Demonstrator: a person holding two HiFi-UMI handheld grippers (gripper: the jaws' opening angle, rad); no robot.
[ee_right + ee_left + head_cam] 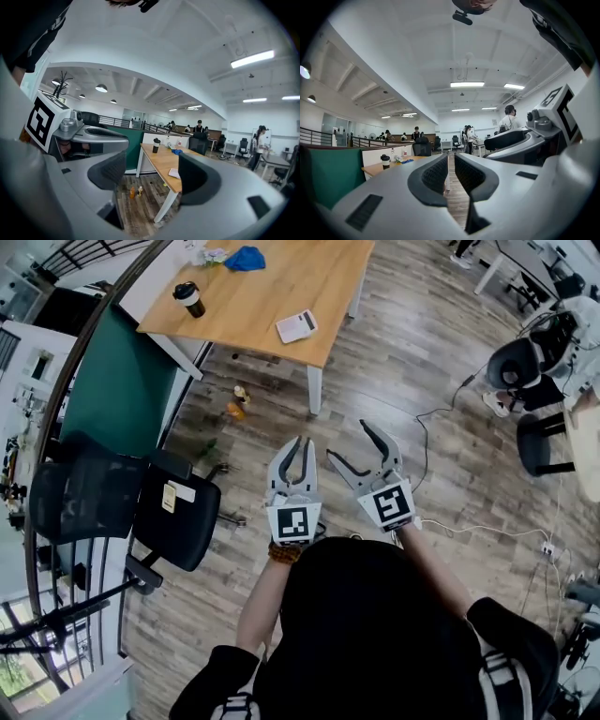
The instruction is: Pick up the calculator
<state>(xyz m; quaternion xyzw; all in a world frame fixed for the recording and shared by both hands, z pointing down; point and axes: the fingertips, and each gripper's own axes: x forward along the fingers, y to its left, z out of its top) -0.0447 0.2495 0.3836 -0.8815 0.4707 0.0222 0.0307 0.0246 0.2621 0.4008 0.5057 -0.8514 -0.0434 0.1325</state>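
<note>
At tabletop [281, 277] near edge: calculator [296, 326] flat, untouched. Cup [188, 298] well apart from calculator, toward opposite edge. Left tongs [300, 442] closed tight, empty. Right tongs [348, 442] spread wide, nothing between, calculator visible beyond them. Both over floor [441, 352], well short of calculator. Judgement: task barely begun; approach, grasp and lift all remain.

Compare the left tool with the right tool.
The left tool has jaws together; the right tool has them wide apart. The left tool points straight ahead; the right tool angles toward it. The calculator shows between the right tool's jaws, not the left tool's. Both are empty, short of the table.
</note>
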